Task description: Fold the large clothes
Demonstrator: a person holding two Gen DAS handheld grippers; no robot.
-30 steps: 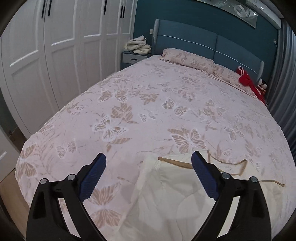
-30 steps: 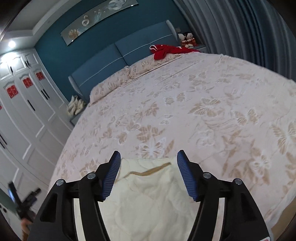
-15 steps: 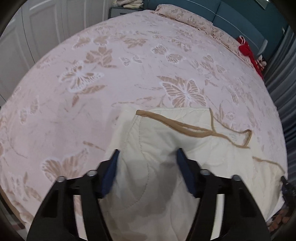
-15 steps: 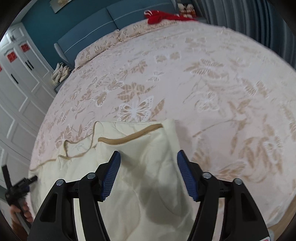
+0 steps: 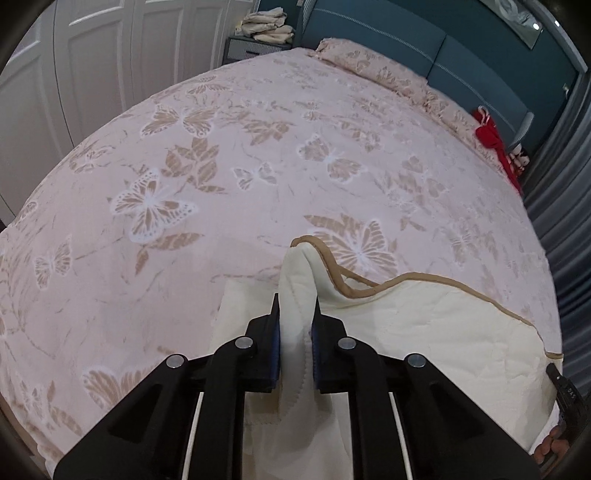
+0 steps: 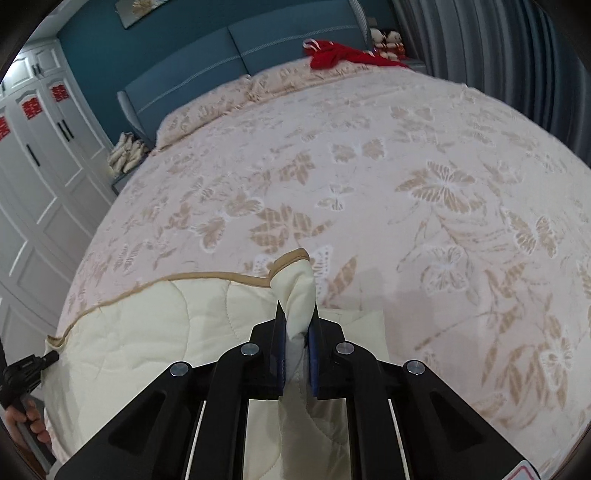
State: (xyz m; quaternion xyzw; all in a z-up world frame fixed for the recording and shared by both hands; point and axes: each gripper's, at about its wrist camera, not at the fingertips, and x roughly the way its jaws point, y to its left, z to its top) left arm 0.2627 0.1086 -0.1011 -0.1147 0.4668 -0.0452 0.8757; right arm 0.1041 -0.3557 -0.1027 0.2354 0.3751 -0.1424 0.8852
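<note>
A cream quilted blanket with tan edging (image 5: 436, 325) lies at the near end of the bed; it also shows in the right wrist view (image 6: 155, 325). My left gripper (image 5: 295, 328) is shut on its left corner, which stands up pinched between the blue pads. My right gripper (image 6: 297, 332) is shut on the right corner, lifted the same way. The tan-trimmed edge sags between the two corners. The other gripper shows at the frame edge in each view, the right one (image 5: 565, 391) and the left one (image 6: 22, 369).
The bed (image 5: 258, 155) has a pink butterfly-print cover and pillows by a blue headboard (image 6: 258, 40). A red garment (image 6: 340, 55) lies at the head. White wardrobes (image 6: 33, 155) stand left, grey curtains (image 6: 498, 48) right, folded linens on a nightstand (image 5: 266, 29).
Both grippers came down onto the blanket, closed on its two near corners and raised them off the bed.
</note>
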